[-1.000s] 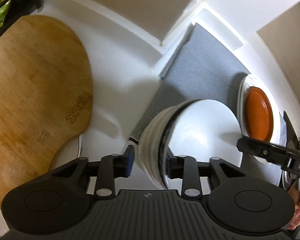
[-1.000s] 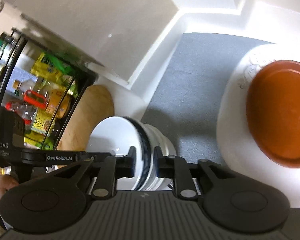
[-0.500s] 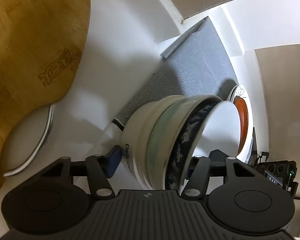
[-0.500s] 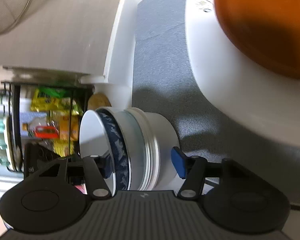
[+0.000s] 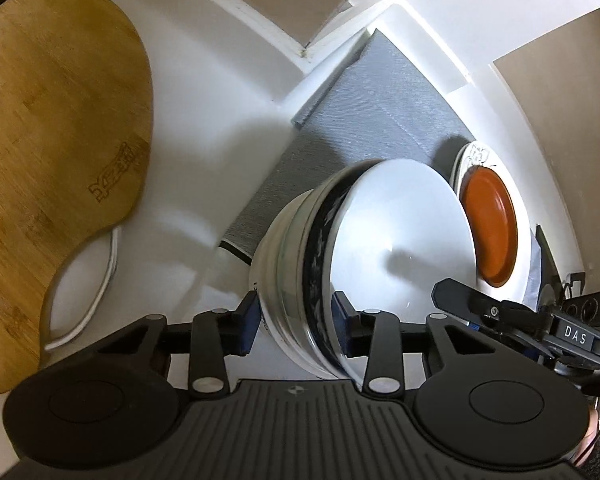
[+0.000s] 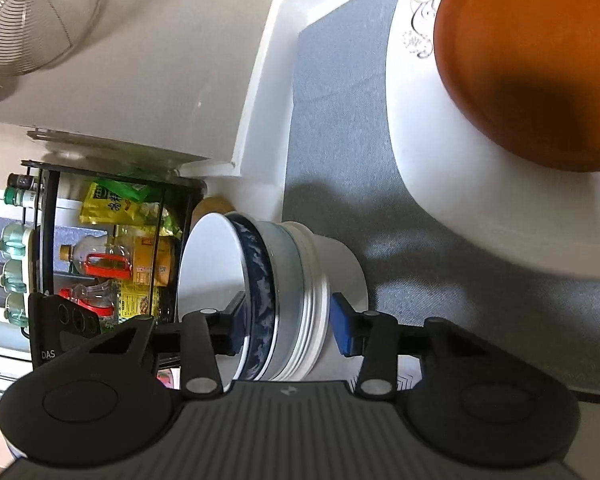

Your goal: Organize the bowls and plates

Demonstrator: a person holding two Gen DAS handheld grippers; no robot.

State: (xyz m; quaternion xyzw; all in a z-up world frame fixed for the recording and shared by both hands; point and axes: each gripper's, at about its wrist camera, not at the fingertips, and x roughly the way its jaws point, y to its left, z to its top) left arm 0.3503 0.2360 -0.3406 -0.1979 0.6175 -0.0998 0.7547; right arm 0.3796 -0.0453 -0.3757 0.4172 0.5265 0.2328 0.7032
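**dishfan:** Bowls first: a nested stack of bowls is straddled at the rim from both sides, near the front edge of the grey mat. The inner bowl is plain white, the next one has a dark blue pattern, then pale outer ones.

**rigwatcher:** And the left gripper? Clenched or not?

**dishfan:** Its blue pads are set either side of the stack's wall, one inside the bowl and one outside. The inner pad looks pressed against the wall, and a sliver of gap is seen at the outer one, so a firm clamp can't be confirmed from that view.

**rigwatcher:** Right gripper?

**dishfan:** Spread apart. Its left pad is tucked inside the white bowl, while the right blue pad is seen standing just clear of the outer wall of the stack.

**rigwatcher:** Anything else around?

**dishfan:** An orange plate is laid on a big white plate further along the mat. A wooden cutting board is seen on the white worktop to the left, and a black rack of bottles and packets is visible behind the stack.
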